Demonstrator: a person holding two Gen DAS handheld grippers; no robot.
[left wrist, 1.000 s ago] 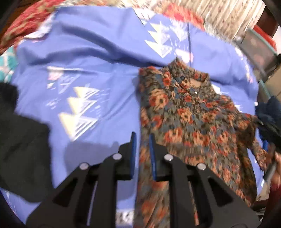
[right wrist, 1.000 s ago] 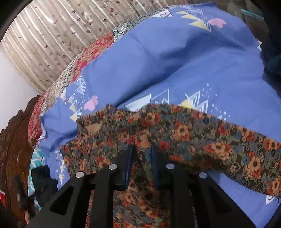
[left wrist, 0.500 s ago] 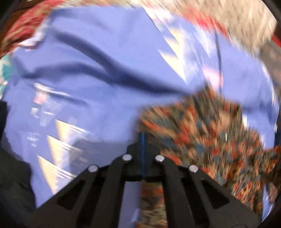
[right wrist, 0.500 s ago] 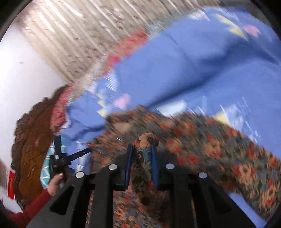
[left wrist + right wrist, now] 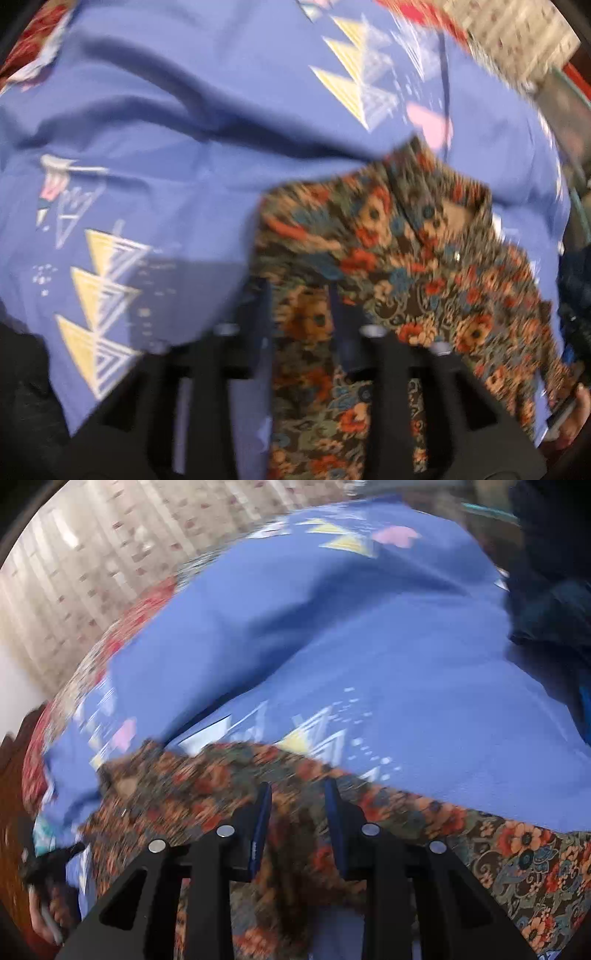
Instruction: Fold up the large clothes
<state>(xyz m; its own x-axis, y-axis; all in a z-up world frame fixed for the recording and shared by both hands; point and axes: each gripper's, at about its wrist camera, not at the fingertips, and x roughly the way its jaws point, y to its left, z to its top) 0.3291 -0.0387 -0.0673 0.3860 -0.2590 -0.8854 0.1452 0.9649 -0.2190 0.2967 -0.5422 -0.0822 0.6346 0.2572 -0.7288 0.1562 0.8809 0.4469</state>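
Both sets of jaws have just been opening. The left gripper (image 5: pixel 301 295) and right gripper (image 5: pixel 297 797) are seen apart over the floral shirt (image 5: pixel 388 266), cloth between but unpressed. The shirt is released onto the blue bedsheet (image 5: pixel 166 129), collar at 1 o'clock; this fold is judged laid.

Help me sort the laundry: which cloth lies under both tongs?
The floral-print shirt, orange and red flowers, spread on the blue triangle-print bedsheet; the black garment sits aside.

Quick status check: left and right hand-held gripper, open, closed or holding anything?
Left hand-held gripper: jaws just opened, open over the floral shirt, not gripping it.
Right hand-held gripper: jaws just opened, open; shirt lies between them, not pinched.
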